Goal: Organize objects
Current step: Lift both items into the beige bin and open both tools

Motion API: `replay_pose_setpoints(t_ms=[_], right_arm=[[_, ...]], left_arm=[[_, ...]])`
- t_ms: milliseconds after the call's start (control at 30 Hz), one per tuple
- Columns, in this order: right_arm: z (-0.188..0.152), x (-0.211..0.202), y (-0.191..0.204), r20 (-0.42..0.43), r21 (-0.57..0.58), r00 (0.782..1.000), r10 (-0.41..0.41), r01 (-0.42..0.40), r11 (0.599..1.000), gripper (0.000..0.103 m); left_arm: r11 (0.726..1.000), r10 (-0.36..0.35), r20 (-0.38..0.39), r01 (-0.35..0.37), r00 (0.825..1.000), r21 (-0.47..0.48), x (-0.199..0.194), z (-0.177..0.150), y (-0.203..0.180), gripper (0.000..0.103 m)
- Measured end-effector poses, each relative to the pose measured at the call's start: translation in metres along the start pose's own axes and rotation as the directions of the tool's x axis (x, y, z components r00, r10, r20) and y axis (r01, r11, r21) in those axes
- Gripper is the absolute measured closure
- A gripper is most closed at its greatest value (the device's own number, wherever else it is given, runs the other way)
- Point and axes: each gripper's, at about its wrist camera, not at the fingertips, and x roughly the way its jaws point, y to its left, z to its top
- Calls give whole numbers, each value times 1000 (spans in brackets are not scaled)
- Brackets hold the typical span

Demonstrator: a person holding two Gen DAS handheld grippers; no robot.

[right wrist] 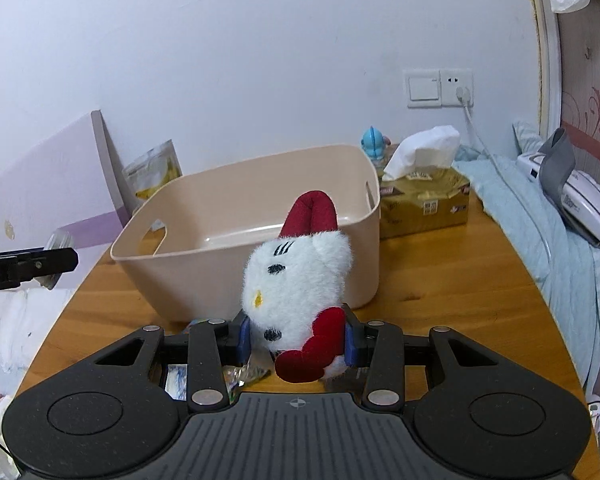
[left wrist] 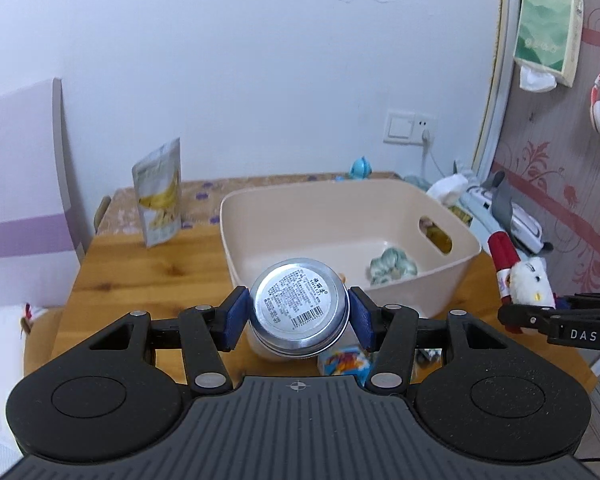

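My left gripper (left wrist: 298, 316) is shut on a round jar with a silver metal lid (left wrist: 299, 302), held above the wooden table just in front of the beige plastic bin (left wrist: 380, 200). A blue-green cloth item (left wrist: 392, 266) lies inside the bin. My right gripper (right wrist: 298, 338) is shut on a white plush toy with red bow and red limbs (right wrist: 298, 276), held in front of the bin (right wrist: 260, 280). The plush and right gripper also show at the right edge of the left wrist view (left wrist: 528, 280). The left gripper tip (right wrist: 56, 260) shows at the left of the right wrist view.
A banana-print snack pouch (left wrist: 158, 192) stands at the table's back left. A small colourful packet (left wrist: 344, 362) lies on the table under my left gripper. A tissue box (right wrist: 424, 200), a blue toy figure (right wrist: 374, 142) and a wall socket with cable (right wrist: 458, 92) are behind the bin. A bed lies right.
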Motion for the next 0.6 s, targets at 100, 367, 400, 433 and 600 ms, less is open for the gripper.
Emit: replay_pose_setpoints(t_ms=[100, 367, 400, 433, 600], right_arm=[[7, -1, -1, 18, -1, 1000, -1, 1, 1000, 63], [25, 6, -1, 57, -31, 998, -13, 15, 999, 63], [28, 8, -1, 59, -34, 998, -11, 13, 999, 63], [30, 9, -1, 61, -36, 998, -11, 13, 999, 63], [41, 20, -2, 69, -38, 998, -8, 10, 999, 63]], left_arm=[[1000, 4, 14, -4, 1000, 10, 3, 8, -3, 48], [1000, 2, 31, -3, 1000, 21, 25, 30, -8, 48], [1000, 3, 31, -4, 1000, 23, 29, 32, -9, 48], [1000, 3, 30, -3, 1000, 25, 35, 34, -10, 48], [1000, -4, 7, 4, 1000, 14, 60, 41, -13, 48]])
